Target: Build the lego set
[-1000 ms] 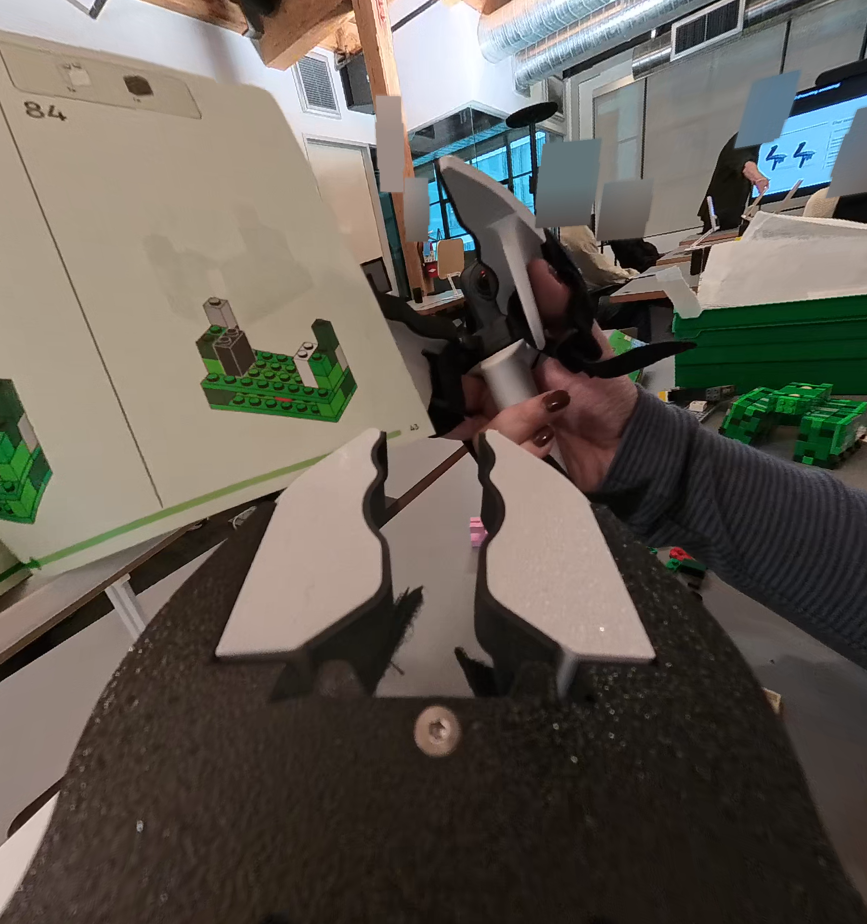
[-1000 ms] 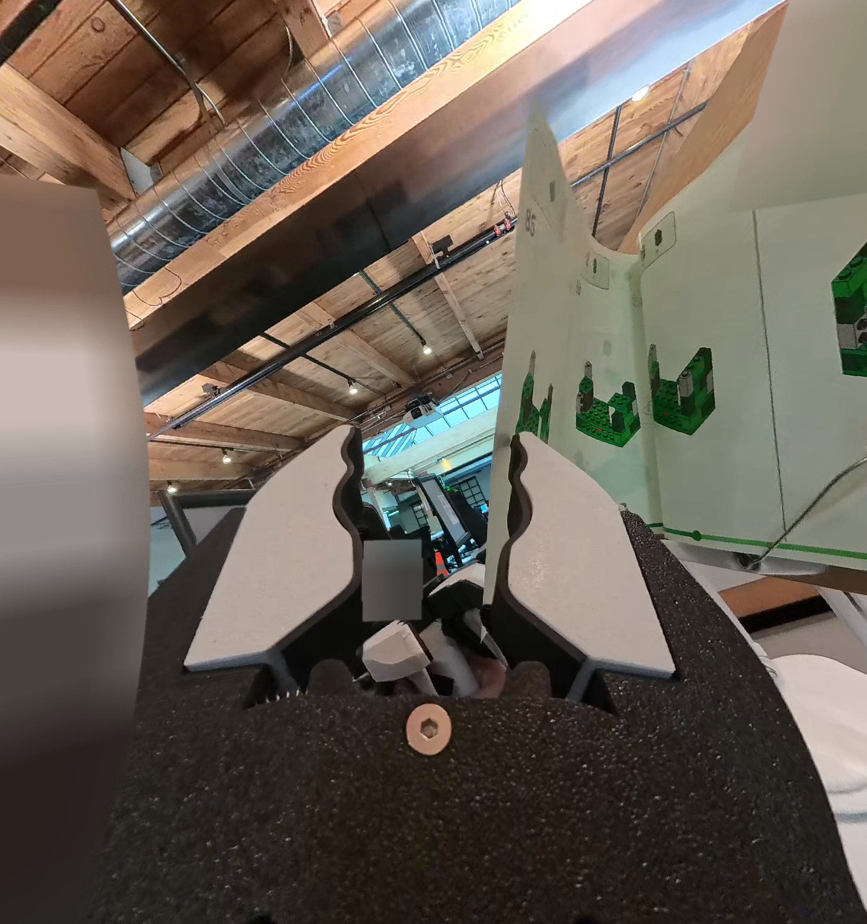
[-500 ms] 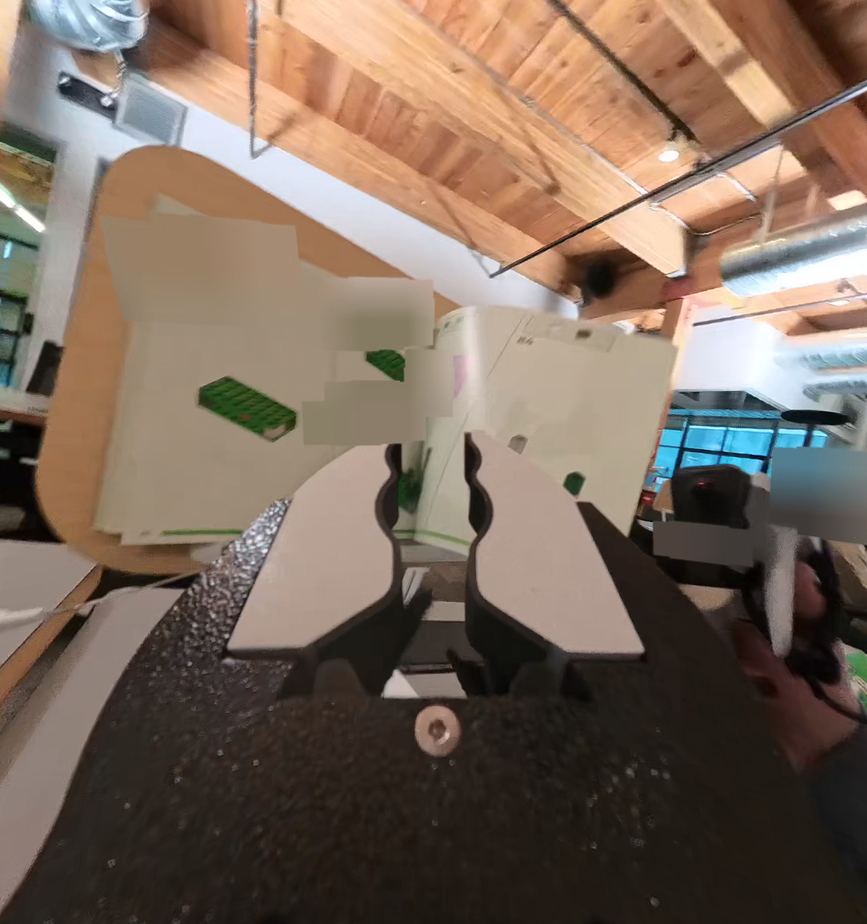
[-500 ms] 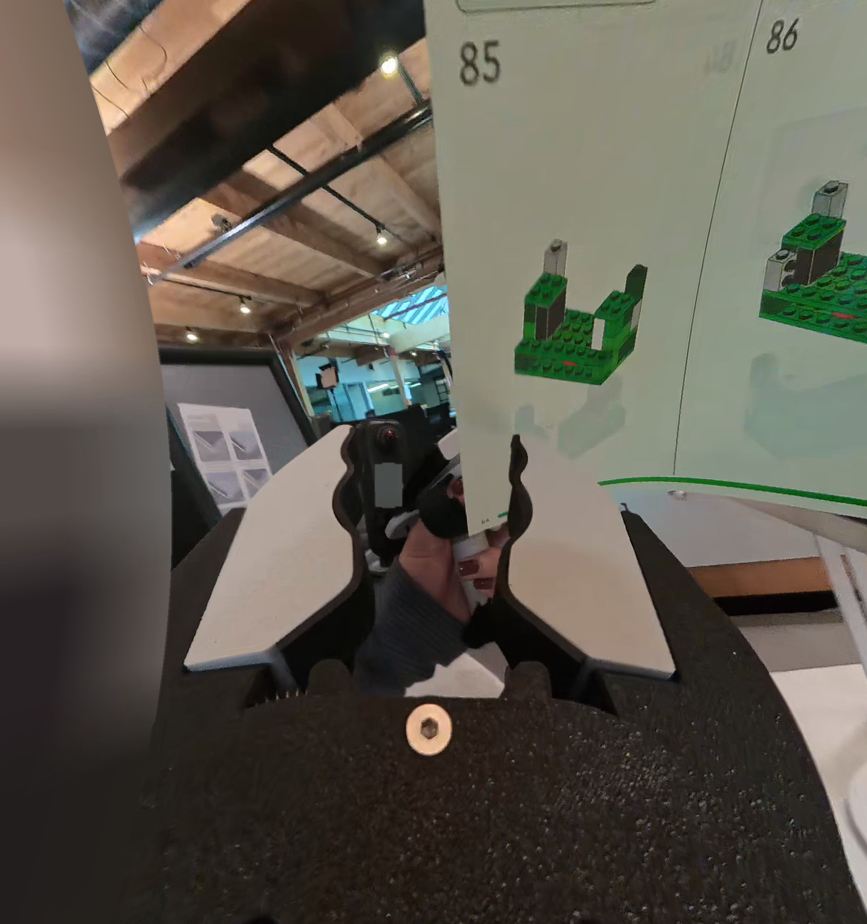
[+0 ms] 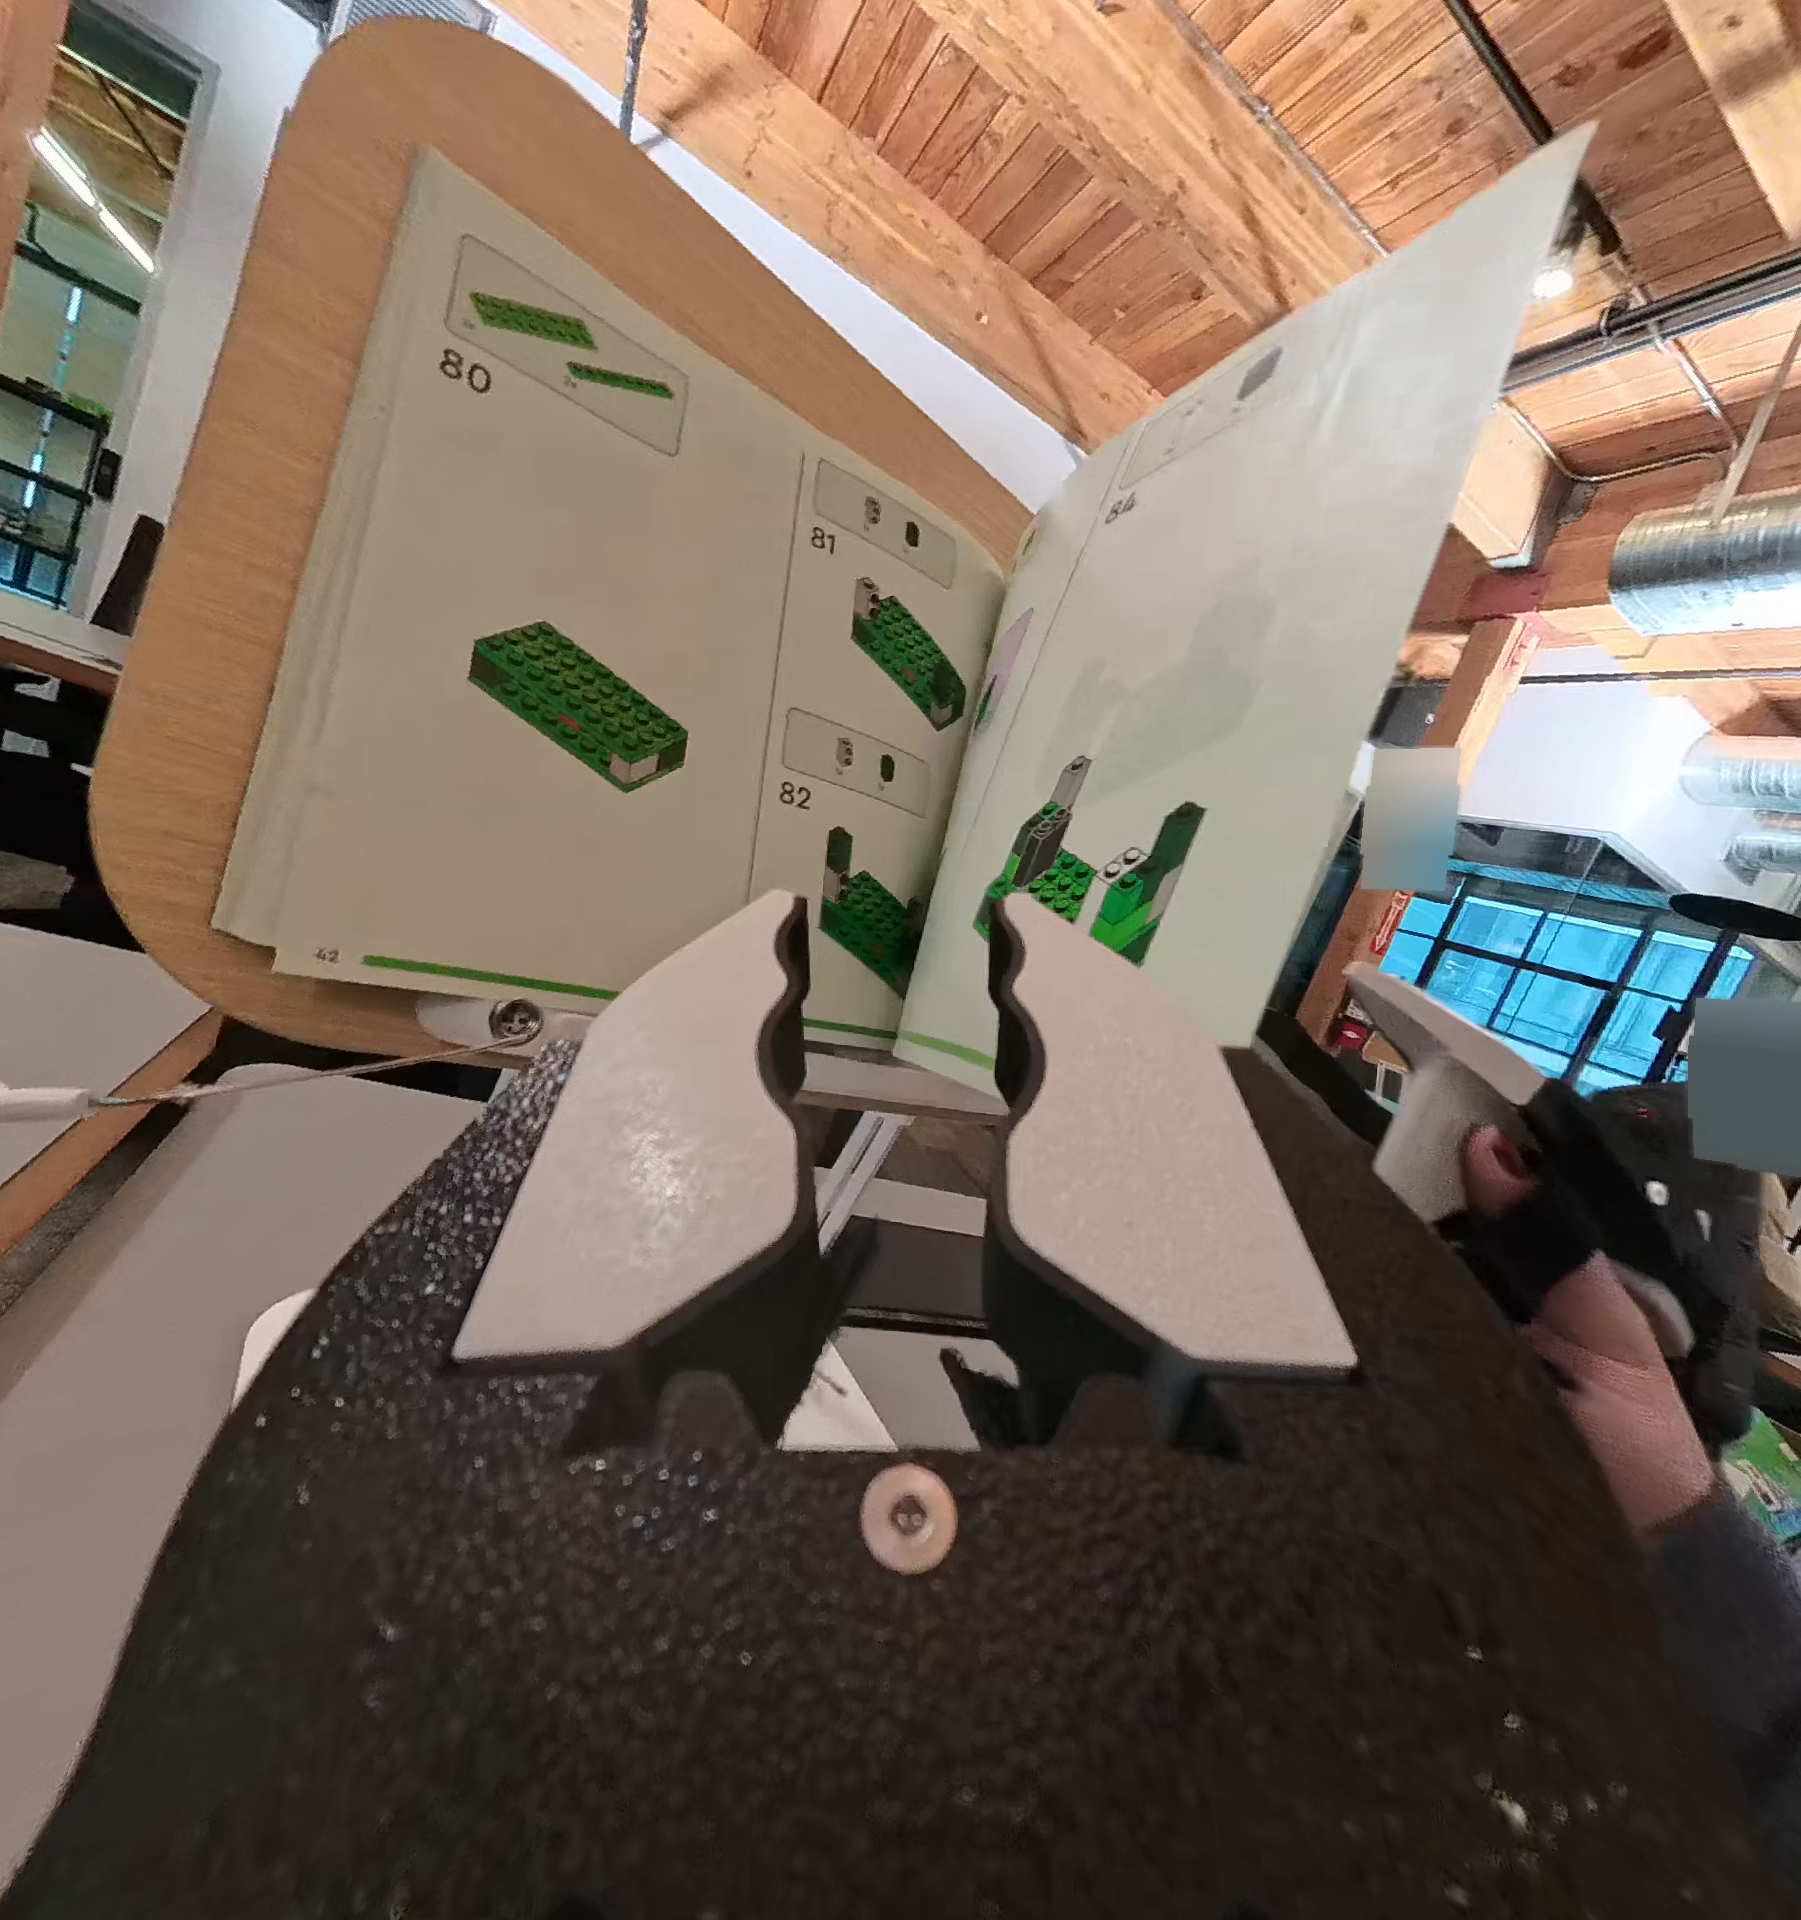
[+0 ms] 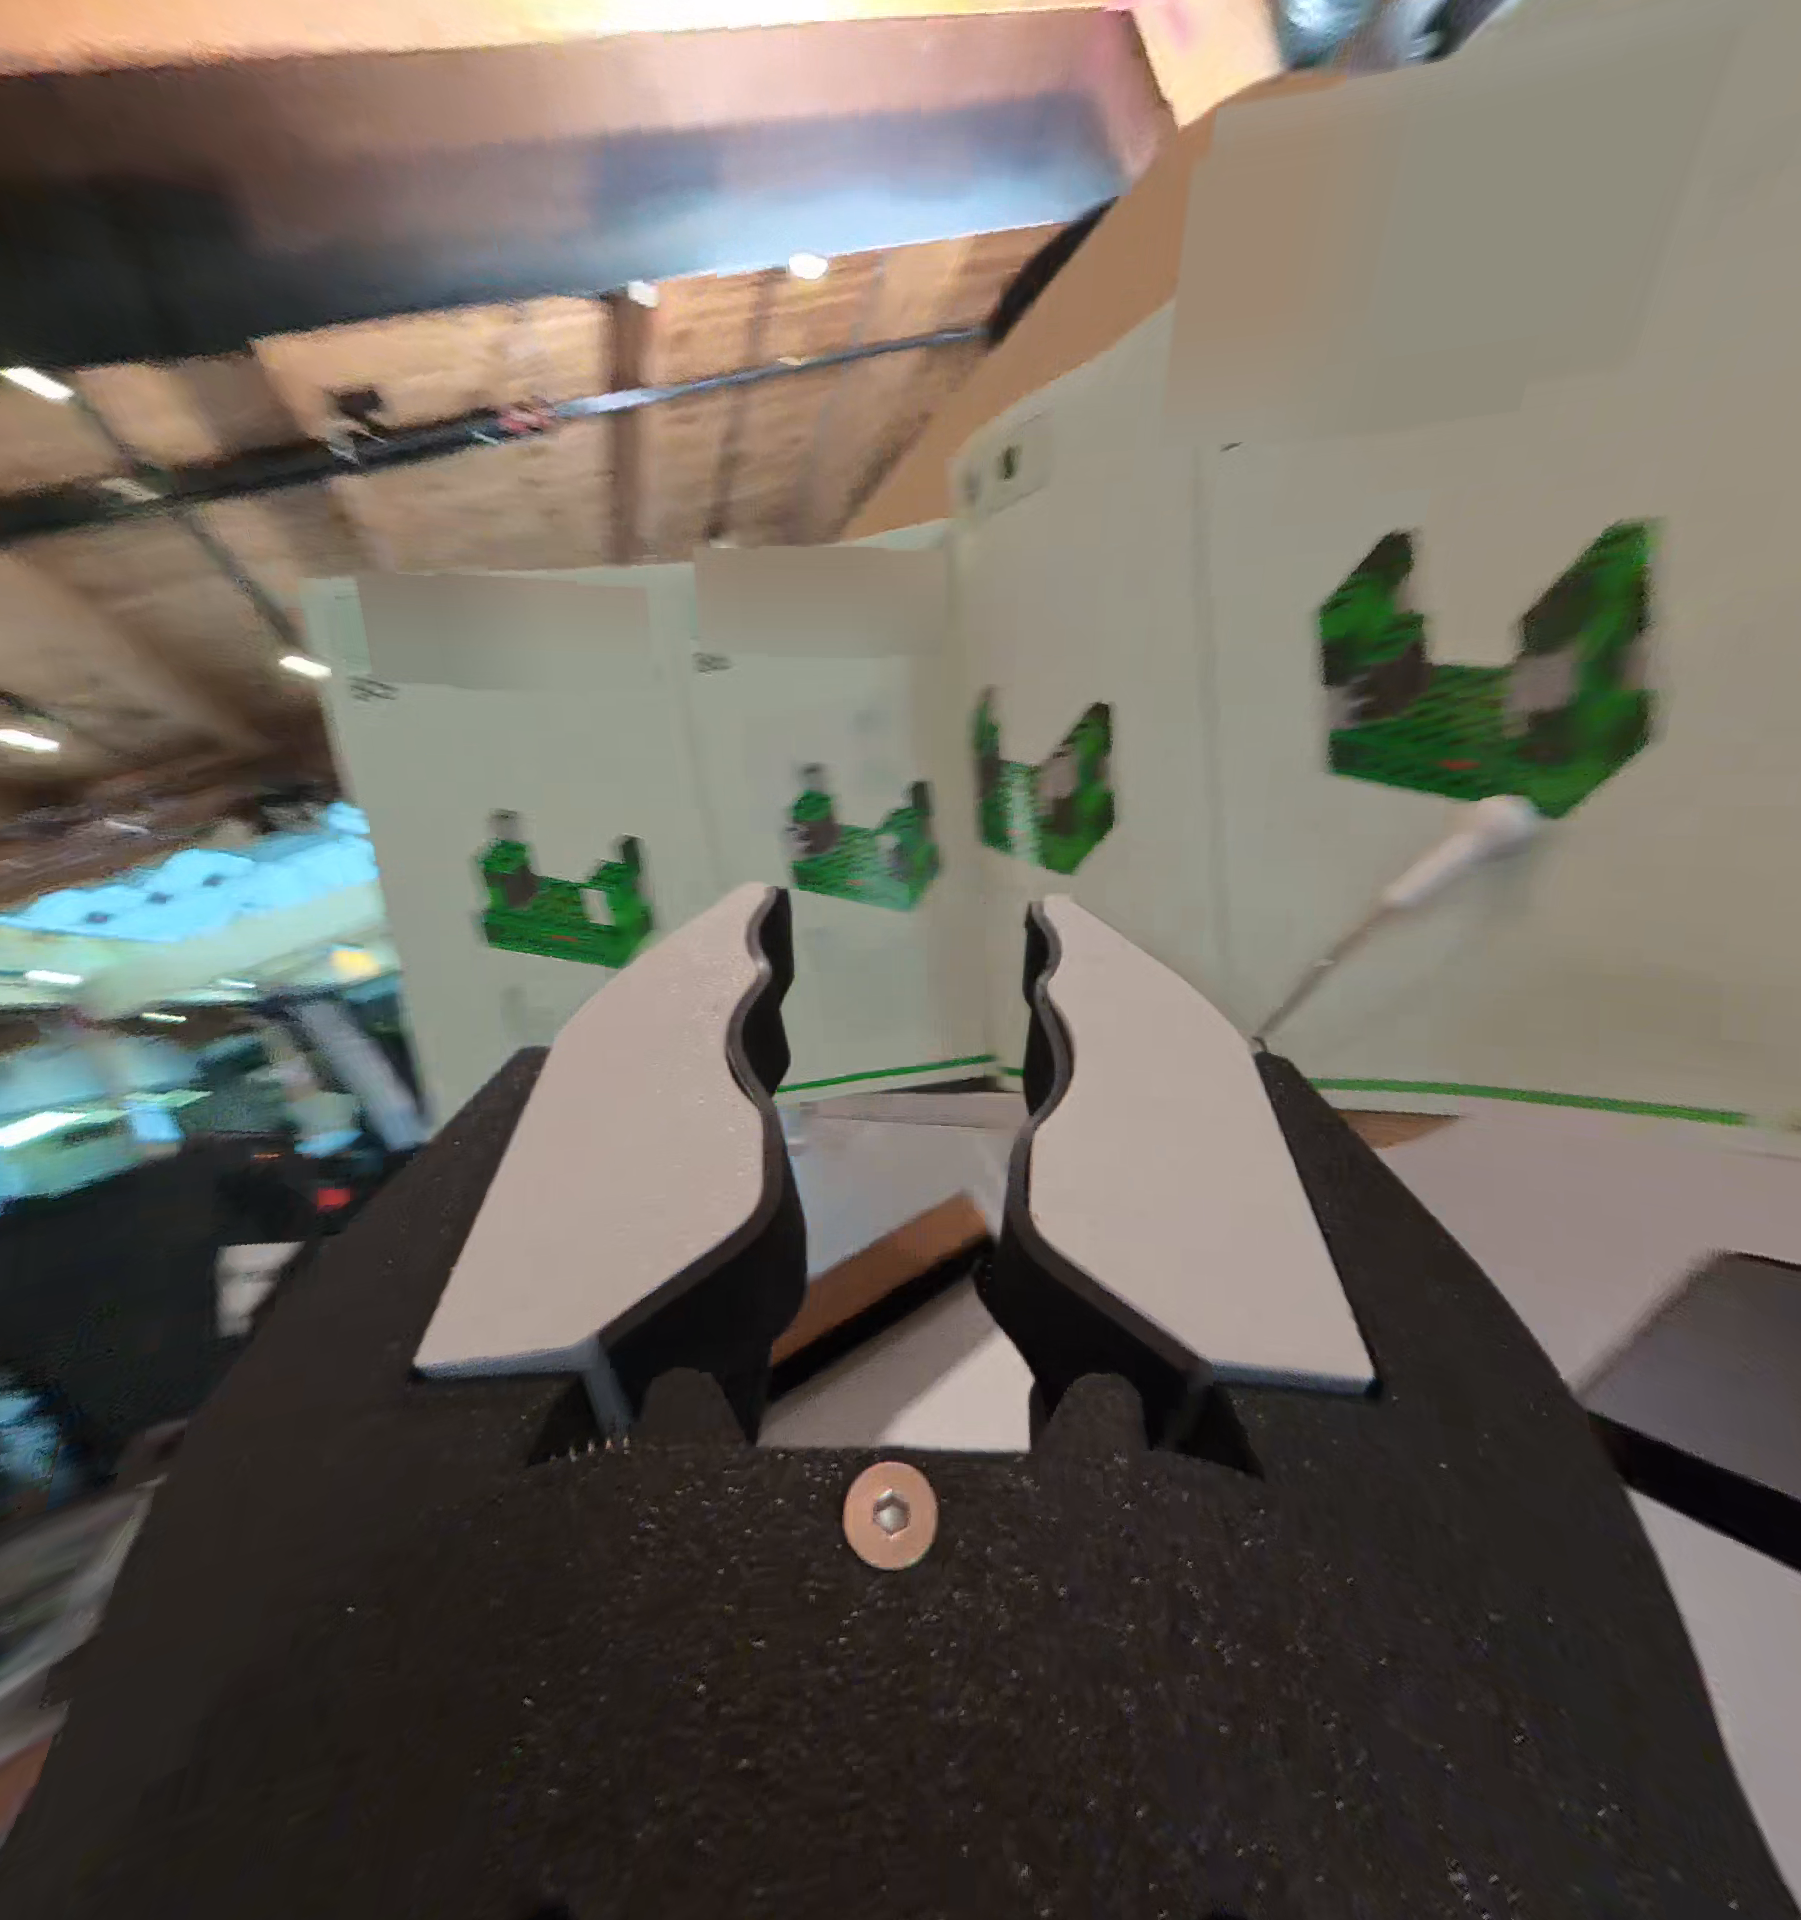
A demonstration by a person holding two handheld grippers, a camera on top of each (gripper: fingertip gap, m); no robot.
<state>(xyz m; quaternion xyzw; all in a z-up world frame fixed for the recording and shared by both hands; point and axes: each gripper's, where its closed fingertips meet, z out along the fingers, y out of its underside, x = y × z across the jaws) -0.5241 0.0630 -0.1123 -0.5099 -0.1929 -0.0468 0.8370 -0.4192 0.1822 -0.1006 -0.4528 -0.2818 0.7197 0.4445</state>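
Both sets of jaws gape empty, instruction booklet propped ahead, one page mid-turn; no bricks visible, probably plenty left.

Wood-plank ceiling with beams, silver ducts, blue-lit windows, white wall

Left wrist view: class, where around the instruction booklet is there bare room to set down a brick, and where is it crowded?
Bare grey tabletop lies left of the left tongs, below the thin cable. Crowded: the wooden stand is filled by the booklet, a standing page blocks the middle, and the right tongs crowd the right.
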